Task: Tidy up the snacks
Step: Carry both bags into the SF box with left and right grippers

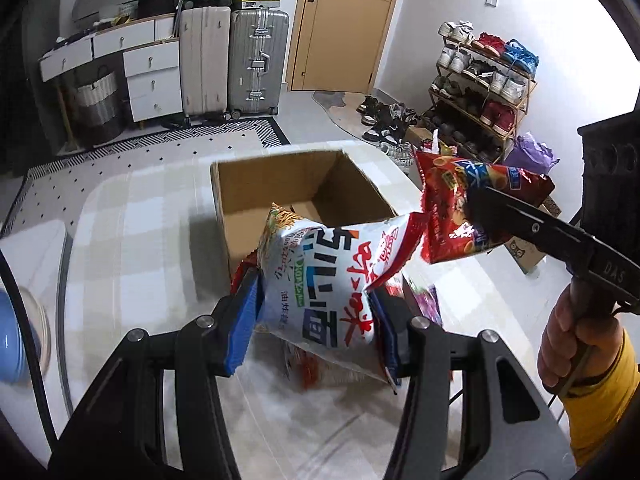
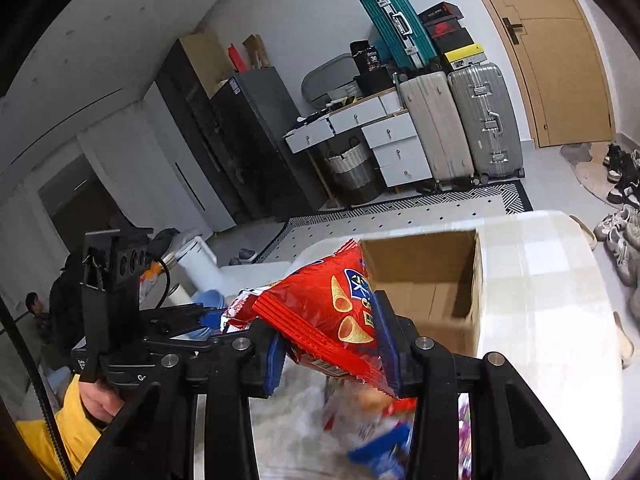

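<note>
Both grippers, left [image 1: 316, 312] clamped on a white bag [image 1: 320, 292] and right [image 2: 334, 344] on a red bag [image 2: 332, 320], hang near the seemingly empty box [image 1: 256, 196], more snacks [image 2: 372, 432] left below.

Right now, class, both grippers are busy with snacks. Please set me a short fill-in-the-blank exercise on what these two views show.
1. The left gripper holds a mostly ____ noodle packet between its jaws.
2. The right gripper holds a ____ chip bag.
3. Beyond both snacks stands an open ____ box, with nothing visible inside.
4. The person's sleeve is ____.

Missing words: white; red; cardboard; yellow
</note>
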